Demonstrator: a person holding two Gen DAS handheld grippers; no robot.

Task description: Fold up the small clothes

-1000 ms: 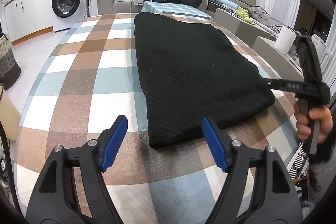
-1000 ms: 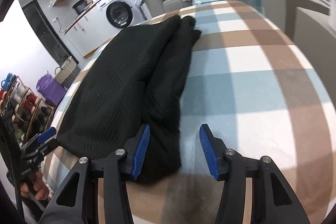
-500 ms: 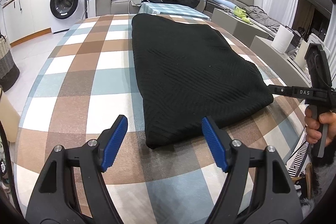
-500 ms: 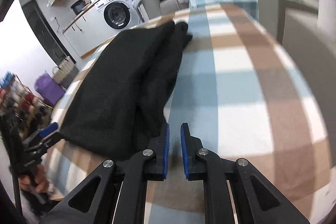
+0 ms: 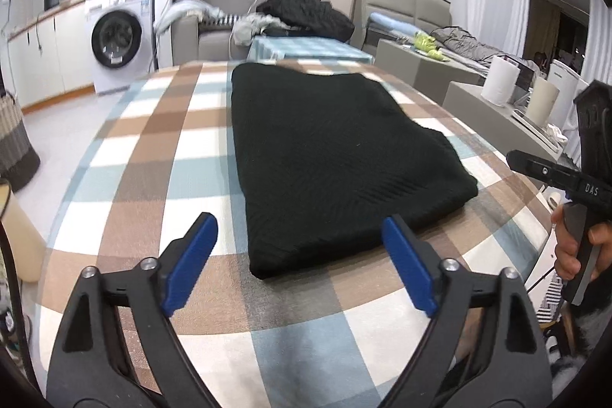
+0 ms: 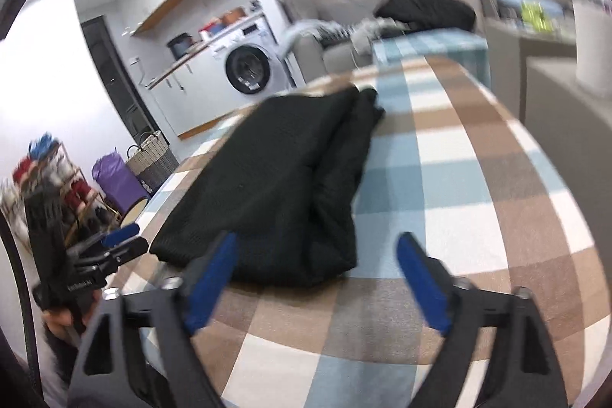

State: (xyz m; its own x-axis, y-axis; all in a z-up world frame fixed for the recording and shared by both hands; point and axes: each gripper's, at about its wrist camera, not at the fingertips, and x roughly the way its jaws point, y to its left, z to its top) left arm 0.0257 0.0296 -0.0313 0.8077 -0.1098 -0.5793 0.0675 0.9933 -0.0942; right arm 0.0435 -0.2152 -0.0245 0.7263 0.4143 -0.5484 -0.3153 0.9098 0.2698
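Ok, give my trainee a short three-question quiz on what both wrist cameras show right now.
1. True or false: the black garment lies on the checked tablecloth, with neither claw gripping it.
2. Which appliance stands against the far wall: A fridge, B washing machine, C oven?
3. Fill in: the left claw is opening with ____ between its blue pads.

Key: 1 true. The right claw is opening too, clear of the cloth. 2 B. 3 nothing.
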